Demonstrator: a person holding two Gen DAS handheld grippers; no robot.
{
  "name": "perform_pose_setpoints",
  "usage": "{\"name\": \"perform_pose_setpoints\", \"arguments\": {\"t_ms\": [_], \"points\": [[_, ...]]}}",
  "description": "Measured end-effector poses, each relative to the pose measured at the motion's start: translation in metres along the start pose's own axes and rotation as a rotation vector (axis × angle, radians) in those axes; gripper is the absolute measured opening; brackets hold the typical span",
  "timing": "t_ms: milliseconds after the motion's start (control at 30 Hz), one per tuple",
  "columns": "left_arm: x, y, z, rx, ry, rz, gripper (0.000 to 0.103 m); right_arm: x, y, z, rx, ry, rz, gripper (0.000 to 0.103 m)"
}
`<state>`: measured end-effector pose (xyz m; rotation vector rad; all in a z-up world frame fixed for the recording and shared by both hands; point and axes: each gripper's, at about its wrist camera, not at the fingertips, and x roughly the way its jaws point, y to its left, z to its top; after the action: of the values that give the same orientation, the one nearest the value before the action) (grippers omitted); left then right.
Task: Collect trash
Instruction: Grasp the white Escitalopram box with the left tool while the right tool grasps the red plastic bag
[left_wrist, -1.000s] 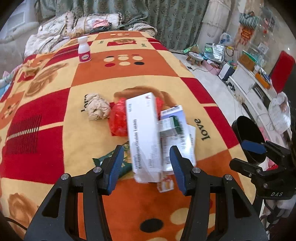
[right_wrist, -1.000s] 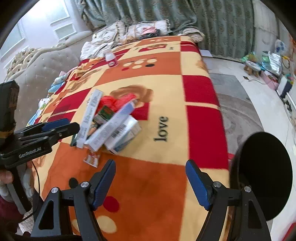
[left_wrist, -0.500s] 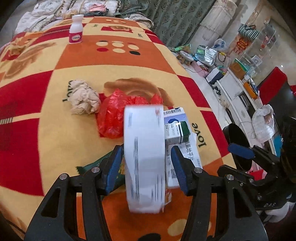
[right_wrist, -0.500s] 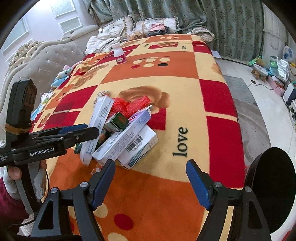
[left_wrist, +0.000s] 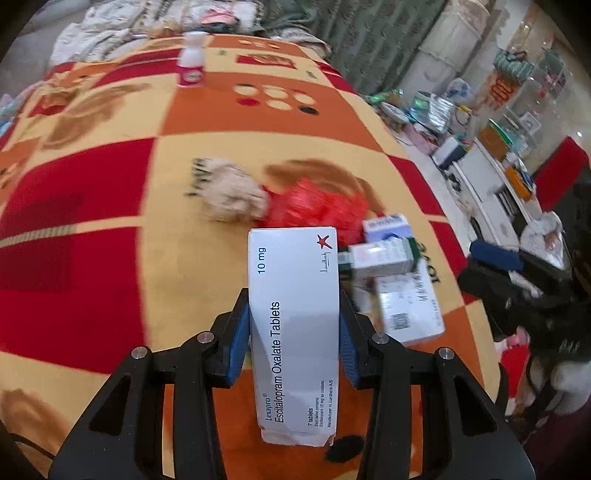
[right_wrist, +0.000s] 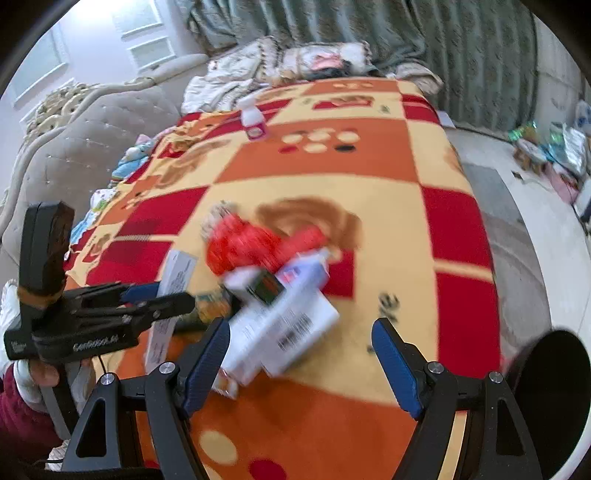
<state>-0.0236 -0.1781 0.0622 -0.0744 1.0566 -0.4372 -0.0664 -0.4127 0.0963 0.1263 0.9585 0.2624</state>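
My left gripper (left_wrist: 294, 325) is shut on a long white Lexapro tablet box (left_wrist: 293, 332) and holds it above the patterned blanket; it also shows in the right wrist view (right_wrist: 155, 295) with the box (right_wrist: 173, 280). Behind it lie a red plastic bag (left_wrist: 317, 206), a crumpled beige paper wad (left_wrist: 232, 195) and several small cartons (left_wrist: 402, 295). My right gripper (right_wrist: 301, 362) is open and empty, just in front of the white cartons (right_wrist: 280, 332) and the red bag (right_wrist: 251, 243).
A small white bottle with a pink label (left_wrist: 192, 64) stands at the far end of the blanket (left_wrist: 92, 240). A black round bin (right_wrist: 550, 398) is at the right. Pillows and clothes lie at the bed's head (right_wrist: 288, 62). Floor clutter lies right (left_wrist: 480, 129).
My left gripper has closed on the long white box and lifted it off the pile. My right gripper has moved in closer to the cartons.
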Motion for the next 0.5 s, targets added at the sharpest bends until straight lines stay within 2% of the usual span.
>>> {"name": "perform_pose_setpoints", "arguments": {"t_ms": [200, 367, 467, 500], "points": [[-0.016, 0.025, 0.001, -0.033, -0.027, 0.055, 0.04, 0.029, 0.031, 0.043, -0.085, 0.0, 0.054, 0.077], [-0.02, 0.033, -0.003, -0.048, -0.03, 0.06, 0.04, 0.084, 0.052, 0.067, -0.157, 0.099, 0.039, 0.077], [-0.018, 0.035, -0.005, -0.058, -0.023, 0.057, 0.04, 0.111, 0.057, 0.068, -0.172, 0.163, 0.05, 0.077], [-0.016, 0.035, -0.005, -0.06, -0.02, 0.057, 0.04, 0.117, 0.057, 0.066, -0.172, 0.179, 0.057, 0.073]]}}
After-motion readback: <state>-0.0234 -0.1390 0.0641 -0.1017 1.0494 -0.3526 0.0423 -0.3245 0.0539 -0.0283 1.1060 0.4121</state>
